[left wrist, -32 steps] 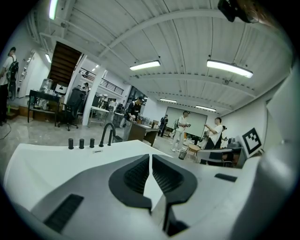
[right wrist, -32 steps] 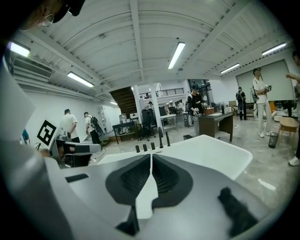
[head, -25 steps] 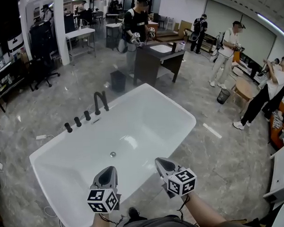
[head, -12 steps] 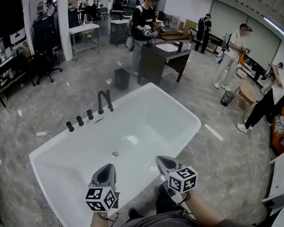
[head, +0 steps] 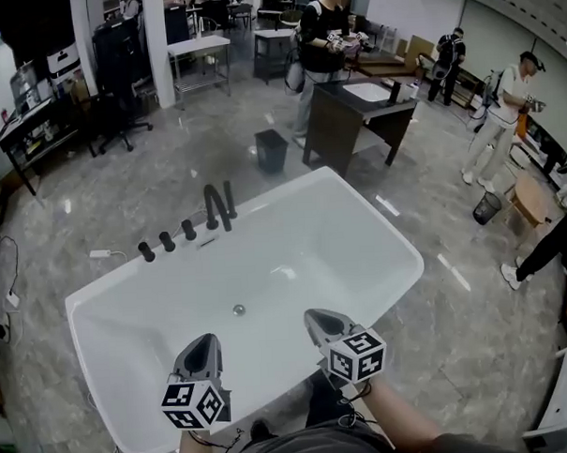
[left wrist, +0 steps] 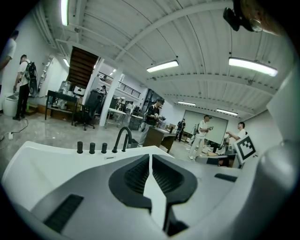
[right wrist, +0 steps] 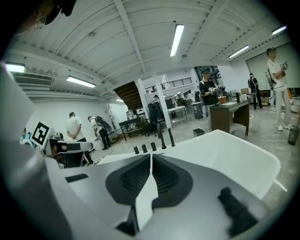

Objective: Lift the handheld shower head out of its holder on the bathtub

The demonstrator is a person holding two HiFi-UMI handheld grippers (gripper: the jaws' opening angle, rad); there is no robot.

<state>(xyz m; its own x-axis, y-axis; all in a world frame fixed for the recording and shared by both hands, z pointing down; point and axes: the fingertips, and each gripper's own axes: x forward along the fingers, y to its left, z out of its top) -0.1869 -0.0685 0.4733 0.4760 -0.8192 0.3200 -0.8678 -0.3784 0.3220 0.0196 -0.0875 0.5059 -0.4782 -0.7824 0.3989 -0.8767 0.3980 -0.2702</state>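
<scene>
Over the bathtub (head: 303, 253) rim — left claw (head: 202, 346), right claw (head: 319, 320) closed, empty.

Above the bathtub's (head: 340, 237) near side, left gripper (head: 202, 345) and right gripper (head: 318, 320); black faucet (head: 219, 205) opposite.

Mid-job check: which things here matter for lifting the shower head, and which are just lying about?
Job:
- bathtub
- black rim fittings (handheld one unclear)
- left gripper and right gripper, both shut

Lying about:
- black bin
- dark vanity cabinet
</scene>
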